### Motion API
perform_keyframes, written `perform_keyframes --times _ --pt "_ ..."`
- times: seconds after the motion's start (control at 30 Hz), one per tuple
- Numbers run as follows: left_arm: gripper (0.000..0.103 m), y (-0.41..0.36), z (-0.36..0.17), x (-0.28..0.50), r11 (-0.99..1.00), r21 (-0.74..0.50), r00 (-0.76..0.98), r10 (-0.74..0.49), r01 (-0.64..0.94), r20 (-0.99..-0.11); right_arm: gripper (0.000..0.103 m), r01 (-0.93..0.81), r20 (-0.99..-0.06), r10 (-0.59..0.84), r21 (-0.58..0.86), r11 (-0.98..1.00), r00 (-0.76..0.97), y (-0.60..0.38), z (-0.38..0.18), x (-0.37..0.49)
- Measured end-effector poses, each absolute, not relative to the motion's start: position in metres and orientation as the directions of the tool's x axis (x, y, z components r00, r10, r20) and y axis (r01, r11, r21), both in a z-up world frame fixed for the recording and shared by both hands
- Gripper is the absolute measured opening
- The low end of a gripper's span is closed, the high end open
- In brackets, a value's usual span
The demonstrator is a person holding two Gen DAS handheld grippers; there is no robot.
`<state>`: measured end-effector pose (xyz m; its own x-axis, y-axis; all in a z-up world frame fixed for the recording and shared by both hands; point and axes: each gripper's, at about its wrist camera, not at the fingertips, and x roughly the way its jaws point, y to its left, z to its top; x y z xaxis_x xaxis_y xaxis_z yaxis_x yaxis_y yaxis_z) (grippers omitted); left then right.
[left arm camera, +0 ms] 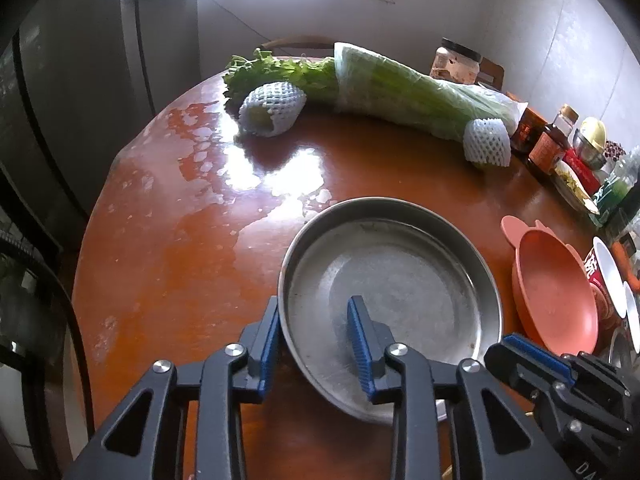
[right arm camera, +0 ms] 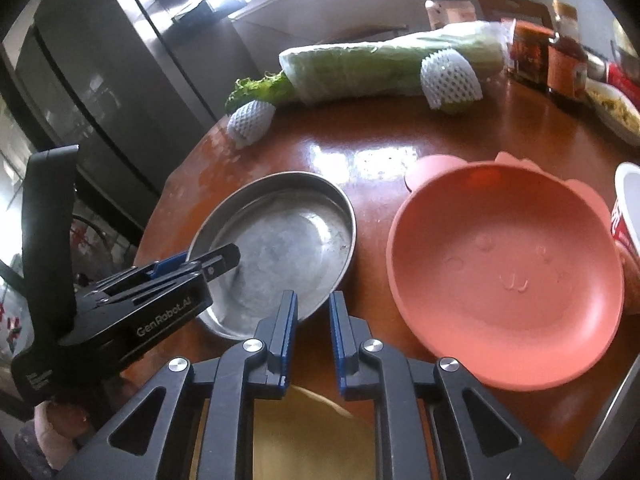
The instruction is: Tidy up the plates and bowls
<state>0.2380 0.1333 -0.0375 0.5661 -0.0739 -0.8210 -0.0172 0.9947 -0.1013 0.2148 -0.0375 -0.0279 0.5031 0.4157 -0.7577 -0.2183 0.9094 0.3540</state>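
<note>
While you hold the left tongs [left arm camera: 314, 308] pitched steeply down at the table [left arm camera: 180, 260], the left wrist view shows them astride the near left rim of the metal plate [left arm camera: 400, 280]. One blue pad lies against the outside of the wall and the other stands inside, over the plate's floor. The plate stretches away ahead of these tongs. It is round, so it has no long axis, and its open side faces up. Your right tongs [left arm camera: 504, 350] come in from the right, slanting down, with their tip at the plate's near right rim. The pink bowl [left arm camera: 556, 292] sits to the right of both tongs, just beside the plate and open side up.

In the right wrist view, your right tongs also point steeply down. Their pads are drawn in to a narrow gap, closed as far as they go, and the plate's rim runs right at the tips. I cannot tell whether the rim is pinched there. To their left, the left tongs look clamped on the plate's rim, one finger on each side. The bowl lies ahead and right of the right tongs, its small ears on the far side.
</note>
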Motion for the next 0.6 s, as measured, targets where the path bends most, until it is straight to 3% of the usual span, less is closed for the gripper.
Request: perform_keyframes --times 0.23,0.33,0.6 --pt "0.032 0.127 -0.021 0.222 0.992 -0.121 0.601 -0.113 0.028 -0.791 0.014 -0.270 -0.716 0.468 0.382 0.884 0.518 -0.033 -0.014 0.206" --pt "0.032 0.122 -0.023 0.223 0.997 -0.073 0.587 -0.061 0.005 -0.807 0.014 -0.296 -0.718 0.461 0.355 0.887 0.521 -0.023 -0.011 0.203" --pt "0.032 0.135 -0.037 0.228 0.996 -0.077 0.564 -0.045 -0.034 -0.824 0.016 -0.201 -0.738 0.438 0.393 0.897 0.513 -0.051 -0.017 0.199"
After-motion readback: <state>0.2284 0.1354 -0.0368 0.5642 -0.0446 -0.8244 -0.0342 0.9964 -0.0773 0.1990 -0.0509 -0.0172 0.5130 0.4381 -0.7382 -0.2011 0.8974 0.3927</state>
